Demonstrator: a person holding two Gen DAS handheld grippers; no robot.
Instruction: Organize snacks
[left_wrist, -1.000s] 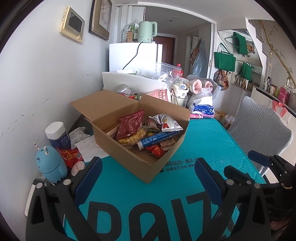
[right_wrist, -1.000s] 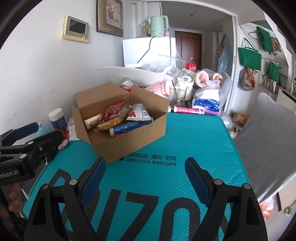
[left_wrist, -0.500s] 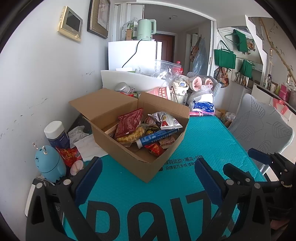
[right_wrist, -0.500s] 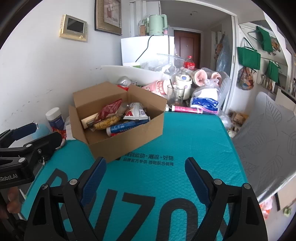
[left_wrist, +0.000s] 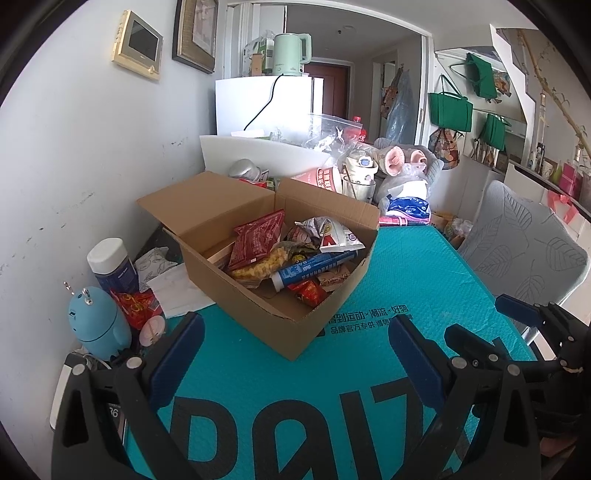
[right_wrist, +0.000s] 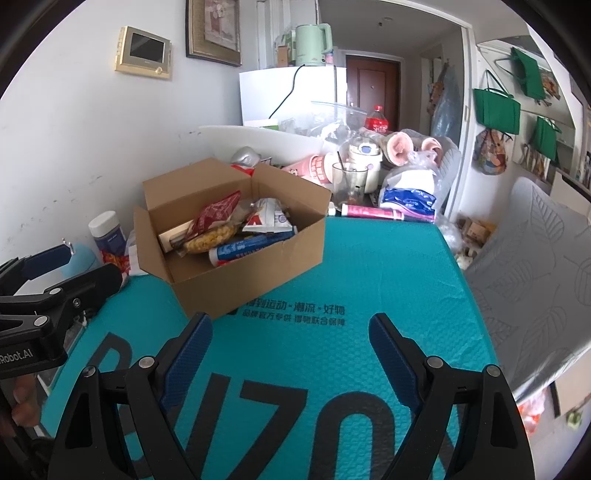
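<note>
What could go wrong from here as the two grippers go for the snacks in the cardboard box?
1. The snacks lie piled and overlapping in the cardboard box; gripping the red packet might drag the yellow snack bag along.
2. The box wall nearest the left gripper looks torn and low, so pulling the blue tube could catch it.
3. The right gripper may crowd the left.
</note>
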